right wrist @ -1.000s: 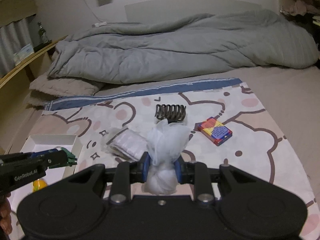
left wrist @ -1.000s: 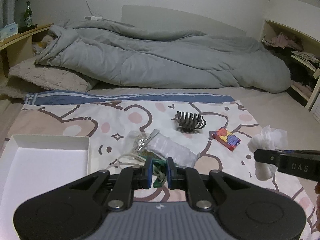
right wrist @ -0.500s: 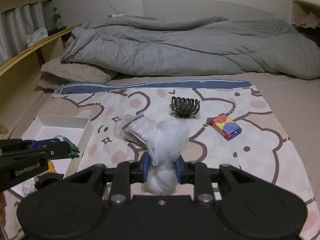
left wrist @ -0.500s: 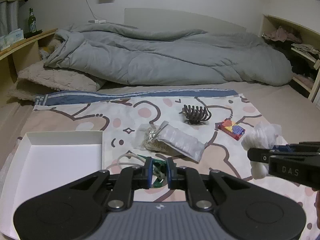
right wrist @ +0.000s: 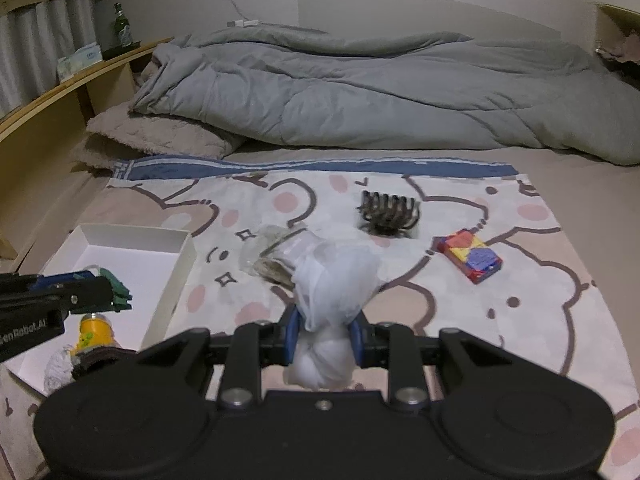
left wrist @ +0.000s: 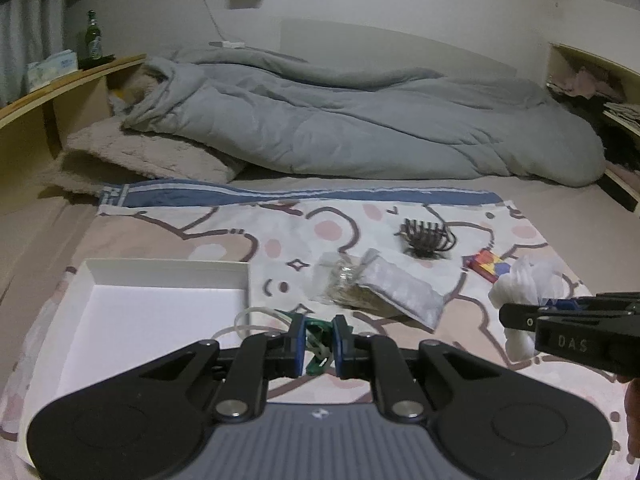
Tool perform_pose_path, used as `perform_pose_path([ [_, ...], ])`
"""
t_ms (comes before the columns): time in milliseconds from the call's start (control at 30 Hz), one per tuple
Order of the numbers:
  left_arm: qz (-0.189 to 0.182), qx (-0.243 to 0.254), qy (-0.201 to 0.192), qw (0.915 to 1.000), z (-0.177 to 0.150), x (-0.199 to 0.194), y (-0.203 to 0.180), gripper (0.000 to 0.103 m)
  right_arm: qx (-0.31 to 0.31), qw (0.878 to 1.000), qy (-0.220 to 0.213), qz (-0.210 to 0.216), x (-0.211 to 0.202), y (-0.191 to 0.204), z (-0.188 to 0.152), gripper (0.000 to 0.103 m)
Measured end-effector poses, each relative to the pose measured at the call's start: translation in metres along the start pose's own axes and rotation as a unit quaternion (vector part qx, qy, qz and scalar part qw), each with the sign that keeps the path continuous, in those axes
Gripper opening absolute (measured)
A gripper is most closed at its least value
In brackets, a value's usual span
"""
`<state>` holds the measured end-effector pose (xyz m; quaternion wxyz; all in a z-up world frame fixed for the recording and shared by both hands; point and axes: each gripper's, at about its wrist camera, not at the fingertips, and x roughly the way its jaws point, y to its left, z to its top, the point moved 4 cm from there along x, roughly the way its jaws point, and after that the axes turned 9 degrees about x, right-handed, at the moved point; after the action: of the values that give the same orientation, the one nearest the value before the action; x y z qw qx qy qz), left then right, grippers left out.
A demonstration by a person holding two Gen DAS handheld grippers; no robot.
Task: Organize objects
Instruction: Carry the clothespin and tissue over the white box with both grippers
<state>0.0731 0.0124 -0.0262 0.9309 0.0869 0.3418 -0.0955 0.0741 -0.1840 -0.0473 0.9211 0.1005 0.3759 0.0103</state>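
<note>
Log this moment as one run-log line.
left gripper: shut on green clip | right gripper: shut on white bag | white box: beside left gripper

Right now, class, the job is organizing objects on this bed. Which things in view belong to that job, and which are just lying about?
Belong to the job:
white box
green clip in the left tool
white bundle in the right tool
hair claw
colourful small box
clear packet

Lying about:
grey duvet
green bottle
tissue pack
</note>
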Motion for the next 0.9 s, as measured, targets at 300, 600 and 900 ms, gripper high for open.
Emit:
perform_pose_path([
  [300,0.035,-0.034,-0.002,0.9988,-0.007,-0.008,0.052,0.015,-0.022,0.999,0.012,0.035,0.019,0.062,0.0,0.027],
  [600,0.081,-0.064,0.002,0.9946,-0.028,-0.022,0.116,0.015,-0.037,0.996,0.027,0.079,0.038,0.127,-0.001,0.027],
  [900,0.113,-0.09,0.016,0.9894,-0.05,-0.031,0.167,0.015,-0.058,0.991,0.041,0.11,0.056,0.177,-0.007,0.027],
])
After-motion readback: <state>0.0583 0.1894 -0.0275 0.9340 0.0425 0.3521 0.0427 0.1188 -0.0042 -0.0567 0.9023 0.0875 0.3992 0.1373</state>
